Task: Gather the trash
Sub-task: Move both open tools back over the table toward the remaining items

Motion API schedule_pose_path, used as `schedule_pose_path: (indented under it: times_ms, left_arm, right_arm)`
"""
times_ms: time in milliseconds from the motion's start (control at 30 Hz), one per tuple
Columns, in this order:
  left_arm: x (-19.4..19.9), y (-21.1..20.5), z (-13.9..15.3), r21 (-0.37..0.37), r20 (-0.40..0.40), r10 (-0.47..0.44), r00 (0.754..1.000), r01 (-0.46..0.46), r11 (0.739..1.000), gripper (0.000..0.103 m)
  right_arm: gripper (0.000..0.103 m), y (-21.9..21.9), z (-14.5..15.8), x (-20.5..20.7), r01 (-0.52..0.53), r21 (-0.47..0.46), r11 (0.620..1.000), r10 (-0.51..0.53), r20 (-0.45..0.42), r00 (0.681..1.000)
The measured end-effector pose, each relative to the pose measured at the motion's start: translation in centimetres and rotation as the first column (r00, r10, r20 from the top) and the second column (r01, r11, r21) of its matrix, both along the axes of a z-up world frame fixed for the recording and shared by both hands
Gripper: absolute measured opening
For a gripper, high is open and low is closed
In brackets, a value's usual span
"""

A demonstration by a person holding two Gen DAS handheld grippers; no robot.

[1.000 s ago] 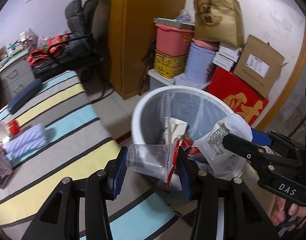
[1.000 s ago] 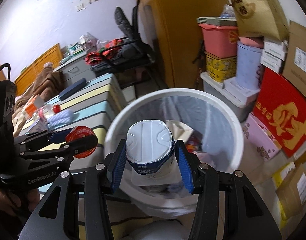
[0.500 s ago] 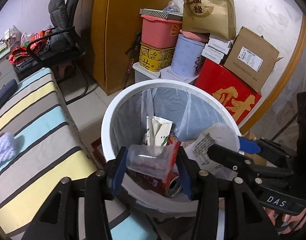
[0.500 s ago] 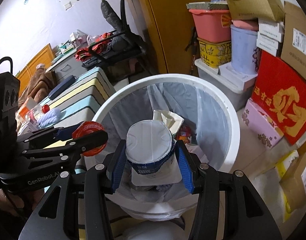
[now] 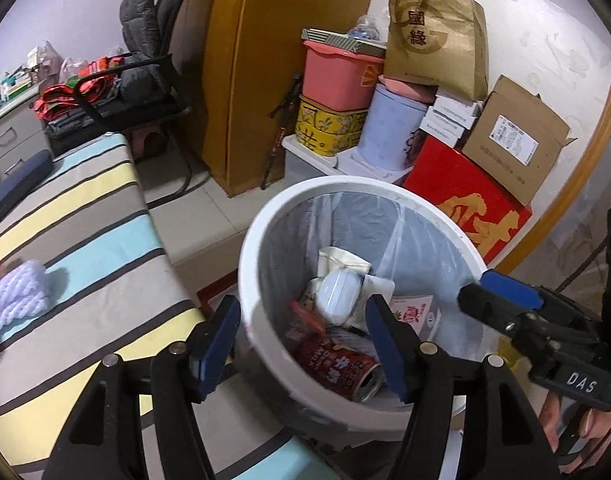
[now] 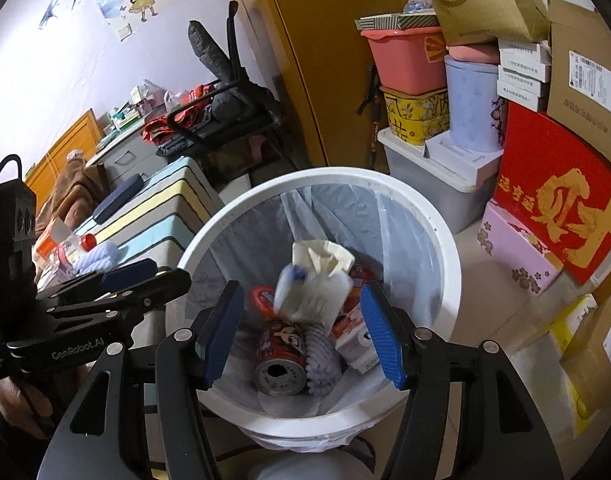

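Both tongs are hanging over the white trash bin, and both are standing wide open with nothing between their blue pads. The left tongs are straddling the bin's near rim; the right tongs are looking straight down into it. Inside the liner, a white yogurt cup is lying blurred on top of the pile (beside a folded carton), and a red can is resting below it. A white knitted cloth is sitting on the striped counter.
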State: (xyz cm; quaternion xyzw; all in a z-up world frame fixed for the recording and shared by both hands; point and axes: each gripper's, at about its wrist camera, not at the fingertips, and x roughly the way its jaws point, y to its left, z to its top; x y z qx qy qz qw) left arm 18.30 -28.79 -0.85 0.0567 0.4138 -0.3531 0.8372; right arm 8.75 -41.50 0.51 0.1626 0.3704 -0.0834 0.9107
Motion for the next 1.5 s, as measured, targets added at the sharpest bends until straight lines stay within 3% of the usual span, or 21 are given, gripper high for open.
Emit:
schedule_pose_path:
  times_ms: [500,967,1500]
  left_arm:
    - [-1.7,5.8,0.4,0.034,0.043,0.127,0.991,-0.128,0.991,0.067]
    - [-3.0,13.6,0.0,0.057,0.061,0.313,0.948,-0.316,0.947,0.067]
    - [-3.6,21.3,-1.6,0.068,0.031,0.430,0.902,-0.431,0.900,0.067]
  right_arm:
    - [0.062,3.8,0.8,0.0,-0.112,-0.012,0.994,0.113,0.016,0.994]
    - [0.062,9.7,0.4,1.1,-0.279,0.003,0.960,0.279,-0.009,0.960]
    - [0.062,14.6,-0.6,2.9,-0.399,0.016,0.917,0.399,-0.078,0.914]
